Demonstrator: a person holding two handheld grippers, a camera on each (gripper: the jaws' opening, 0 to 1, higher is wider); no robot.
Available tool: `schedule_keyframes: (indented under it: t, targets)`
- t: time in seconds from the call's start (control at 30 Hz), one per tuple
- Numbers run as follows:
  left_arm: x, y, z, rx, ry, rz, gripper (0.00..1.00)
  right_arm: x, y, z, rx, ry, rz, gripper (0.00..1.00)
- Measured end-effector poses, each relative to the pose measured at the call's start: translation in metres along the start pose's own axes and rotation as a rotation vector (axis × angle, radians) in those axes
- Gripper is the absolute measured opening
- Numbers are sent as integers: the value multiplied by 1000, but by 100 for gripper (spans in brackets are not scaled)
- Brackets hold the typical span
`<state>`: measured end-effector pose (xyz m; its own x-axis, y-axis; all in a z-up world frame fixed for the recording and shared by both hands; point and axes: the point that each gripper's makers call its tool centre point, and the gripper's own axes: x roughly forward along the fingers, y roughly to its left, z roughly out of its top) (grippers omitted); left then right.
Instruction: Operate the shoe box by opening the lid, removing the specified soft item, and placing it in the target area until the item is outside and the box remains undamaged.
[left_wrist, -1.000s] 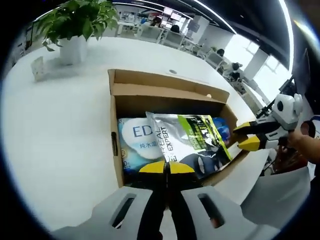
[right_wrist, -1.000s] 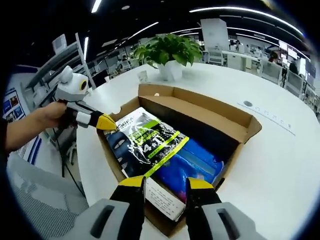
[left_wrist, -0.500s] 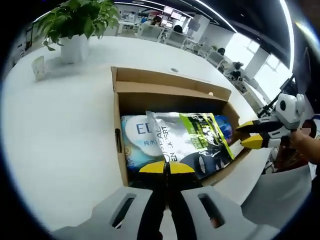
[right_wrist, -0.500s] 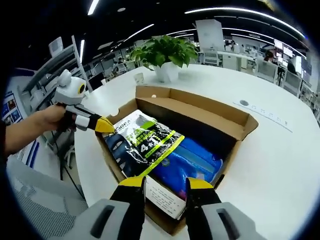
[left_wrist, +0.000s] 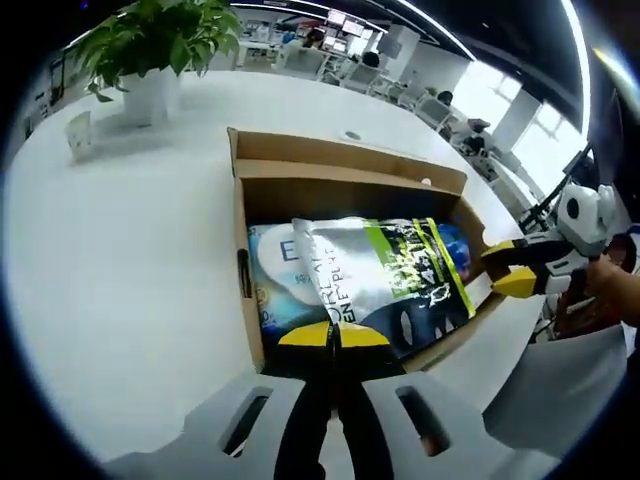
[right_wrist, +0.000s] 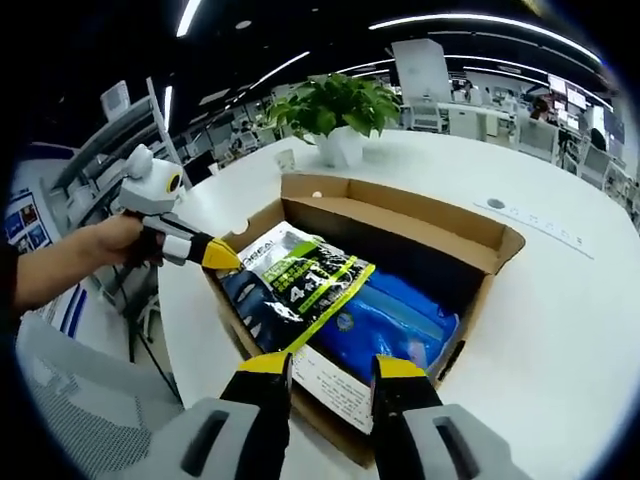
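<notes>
An open cardboard shoe box (left_wrist: 243, 225) (right_wrist: 480, 300) lies on the white table, its lid flap standing along the far side. Inside, a silver, black and green soft pouch (left_wrist: 390, 275) (right_wrist: 295, 280) lies on top of a blue pack (left_wrist: 272, 280) (right_wrist: 400, 320). My left gripper (left_wrist: 333, 335) (right_wrist: 222, 256) is shut on the pouch's near edge at the box end. My right gripper (right_wrist: 332, 367) (left_wrist: 508, 268) is open at the opposite end of the box, nothing between its fingers.
A potted plant (left_wrist: 150, 60) (right_wrist: 338, 115) stands on the round white table (left_wrist: 110, 260) beyond the box, with a small card stand (left_wrist: 78, 135) beside it. A white label (right_wrist: 335, 393) is on the box's end wall. The table edge runs close to both box ends.
The pouch has slid and lifted a little with my left gripper, covering more of the blue pack. My right gripper has stayed open and drifted slightly away from the box end.
</notes>
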<state>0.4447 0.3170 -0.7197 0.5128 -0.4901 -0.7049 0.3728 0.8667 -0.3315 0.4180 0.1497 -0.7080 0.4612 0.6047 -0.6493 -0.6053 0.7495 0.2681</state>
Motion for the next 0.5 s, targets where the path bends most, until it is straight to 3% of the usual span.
schedule_keyframes:
  t: [0.4,0.5]
  targets:
    - [1,0,-1,2,6,-8,0,27,8,7,64,23,53,25]
    - [1,0,-1,13,6,-8,0,34,17,10,117,23,114,18]
